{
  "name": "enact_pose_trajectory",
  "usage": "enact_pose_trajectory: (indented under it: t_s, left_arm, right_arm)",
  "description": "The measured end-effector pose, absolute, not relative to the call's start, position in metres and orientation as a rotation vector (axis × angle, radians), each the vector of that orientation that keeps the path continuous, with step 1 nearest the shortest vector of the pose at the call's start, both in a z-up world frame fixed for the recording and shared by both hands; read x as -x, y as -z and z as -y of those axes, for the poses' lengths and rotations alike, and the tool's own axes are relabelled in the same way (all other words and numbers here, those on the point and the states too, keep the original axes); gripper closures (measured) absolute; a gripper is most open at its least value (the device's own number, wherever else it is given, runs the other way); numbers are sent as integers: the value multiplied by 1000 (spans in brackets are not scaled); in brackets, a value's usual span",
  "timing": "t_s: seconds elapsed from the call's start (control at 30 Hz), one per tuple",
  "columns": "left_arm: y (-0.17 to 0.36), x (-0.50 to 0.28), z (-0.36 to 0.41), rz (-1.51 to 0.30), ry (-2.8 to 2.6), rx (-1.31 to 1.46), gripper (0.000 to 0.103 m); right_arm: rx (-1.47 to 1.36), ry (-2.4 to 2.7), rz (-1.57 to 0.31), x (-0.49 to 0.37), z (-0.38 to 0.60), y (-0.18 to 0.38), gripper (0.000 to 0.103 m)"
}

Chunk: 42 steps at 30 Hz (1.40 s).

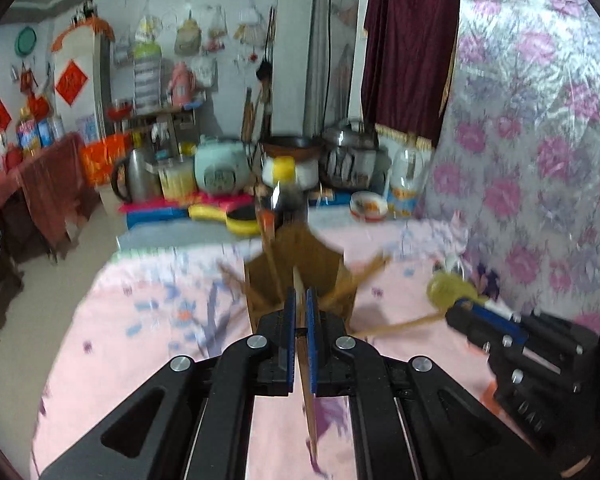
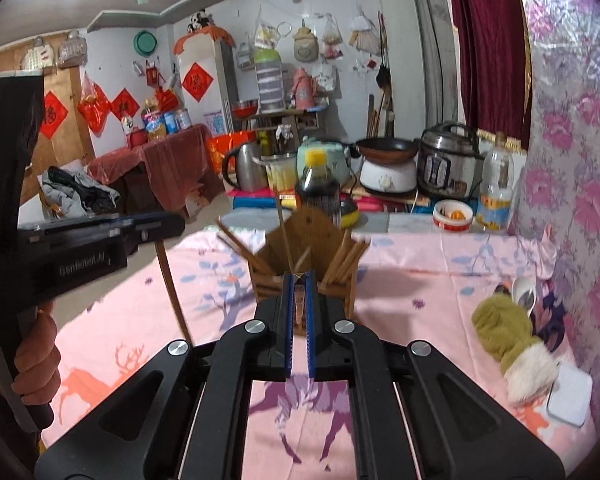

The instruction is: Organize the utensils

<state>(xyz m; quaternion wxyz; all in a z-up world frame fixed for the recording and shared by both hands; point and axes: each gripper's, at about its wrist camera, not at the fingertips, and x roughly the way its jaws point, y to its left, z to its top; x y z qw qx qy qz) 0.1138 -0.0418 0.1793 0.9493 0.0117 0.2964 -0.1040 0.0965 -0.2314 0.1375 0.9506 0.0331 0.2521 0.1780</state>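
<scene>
A wooden utensil holder [image 2: 312, 248] with several chopsticks stands on the pink tablecloth; it also shows in the left wrist view [image 1: 300, 276]. My left gripper [image 1: 300, 304] is shut on a wooden chopstick [image 1: 306, 380] just in front of the holder. In the right wrist view the left gripper [image 2: 168, 224] holds that chopstick [image 2: 172, 284] hanging down, left of the holder. My right gripper [image 2: 299, 280] is shut on a chopstick [image 2: 300, 300] right before the holder. In the left wrist view the right gripper [image 1: 460, 308] holds a chopstick [image 1: 400, 326] pointing left.
A soy sauce bottle [image 2: 316, 184] stands behind the holder. A green stuffed toy [image 2: 504, 332] and a white box [image 2: 570, 398] lie at the right by the flowered wall. Rice cookers, a kettle [image 2: 248, 166] and a pan crowd the back.
</scene>
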Motion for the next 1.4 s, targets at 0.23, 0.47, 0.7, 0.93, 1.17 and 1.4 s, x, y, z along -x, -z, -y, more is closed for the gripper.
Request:
enact_pose_trajectory:
  t_s: [0.23,0.47,0.7,0.93,1.17,1.4]
  left_arm:
    - [-229,-149,60,-480,152,-54,98]
    - [-223,-206,52,-390,87,20,98]
    - [-184,-248,26,-505,117,134,102]
    - [-159,-223,40,-554,159,-21,75]
    - [-135,-231,23,-653,157,-10,70]
    - [-110,-250,29,-741,151,-42,70]
  right_arm:
    - [-74,-324,-463,-126,230,-171,97]
    - [-104,-290,-471,-170,224,-163,97]
    - [-154,-298,-549,-199,223,-122,97]
    - [-186,-326,-557,-200,226,-110,97]
    - [-190,-341,-551,-197,225,-109,96]
    - [-199,-348,-564,-200,227,-106,96]
